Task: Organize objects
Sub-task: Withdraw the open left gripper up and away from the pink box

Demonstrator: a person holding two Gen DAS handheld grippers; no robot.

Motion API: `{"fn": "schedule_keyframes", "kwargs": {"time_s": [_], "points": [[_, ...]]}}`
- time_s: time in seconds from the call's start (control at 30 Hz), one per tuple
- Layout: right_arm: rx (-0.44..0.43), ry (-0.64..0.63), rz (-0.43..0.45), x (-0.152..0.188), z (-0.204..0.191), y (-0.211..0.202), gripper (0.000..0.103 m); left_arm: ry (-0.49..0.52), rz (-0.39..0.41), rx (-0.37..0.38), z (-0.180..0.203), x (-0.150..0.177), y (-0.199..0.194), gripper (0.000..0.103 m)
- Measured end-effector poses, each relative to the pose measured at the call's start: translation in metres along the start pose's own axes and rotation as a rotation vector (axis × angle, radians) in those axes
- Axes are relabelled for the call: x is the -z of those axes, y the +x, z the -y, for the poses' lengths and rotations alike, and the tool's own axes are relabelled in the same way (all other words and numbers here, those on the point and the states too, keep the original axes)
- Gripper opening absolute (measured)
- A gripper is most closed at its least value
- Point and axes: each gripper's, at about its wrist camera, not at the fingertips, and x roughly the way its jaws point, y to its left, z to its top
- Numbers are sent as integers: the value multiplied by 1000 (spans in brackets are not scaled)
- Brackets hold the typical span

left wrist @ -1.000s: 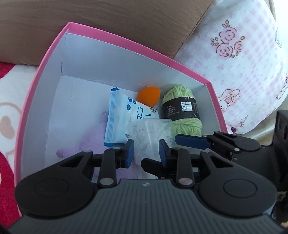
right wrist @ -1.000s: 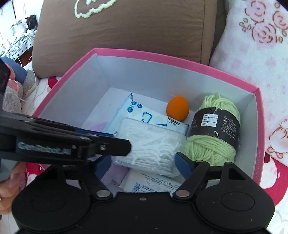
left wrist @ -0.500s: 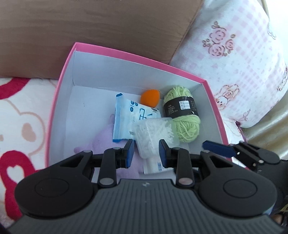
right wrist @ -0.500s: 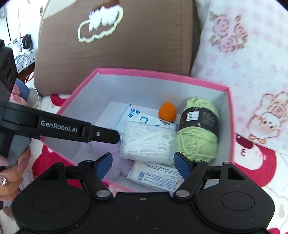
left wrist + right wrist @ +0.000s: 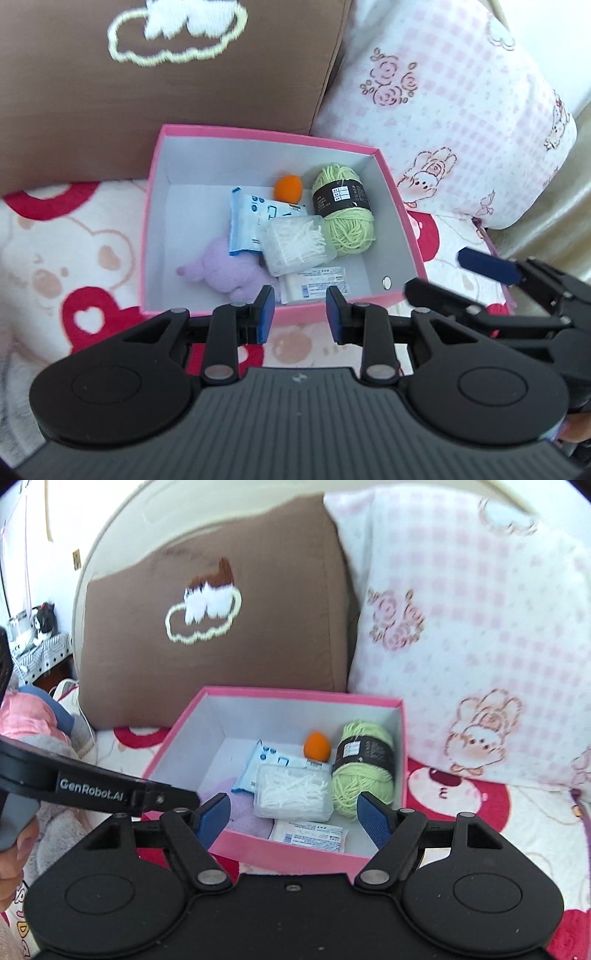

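Note:
A pink box (image 5: 399,206) (image 5: 303,853) stands open on the bed. Inside lie a green yarn ball (image 5: 343,210) (image 5: 364,775), an orange egg-shaped sponge (image 5: 289,187), a blue wipes pack (image 5: 247,221), a clear case of white floss picks (image 5: 295,245) (image 5: 291,794), a purple plush (image 5: 225,269) and a white packet (image 5: 314,282). My left gripper (image 5: 300,314) hovers above the box's near wall, shut with nothing held. My right gripper (image 5: 293,816) hangs open and empty over the same wall. Its blue fingertip (image 5: 487,264) shows at the right of the left wrist view.
A brown cushion (image 5: 166,74) with a cloud motif leans behind the box. A pink-checked pillow (image 5: 461,110) fills the right. The box rests on a blanket (image 5: 55,240) with red hearts and bears. A hand (image 5: 14,849) grips the left tool's handle.
Both grippers have pulled back and up out of the box, so it looks smaller and farther. The floss case and everything else stay put inside.

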Motion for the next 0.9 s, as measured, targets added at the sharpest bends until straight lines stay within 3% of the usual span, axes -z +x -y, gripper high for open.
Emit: {"fn": "schedule_keyframes", "kwargs": {"time_s": [0.4, 0.9], "points": [[22, 41, 28, 10, -17, -60, 82, 36, 32, -39, 18, 33, -68, 38], [54, 55, 20, 30, -33, -95, 86, 54, 54, -86, 23, 66, -103, 52]]}}
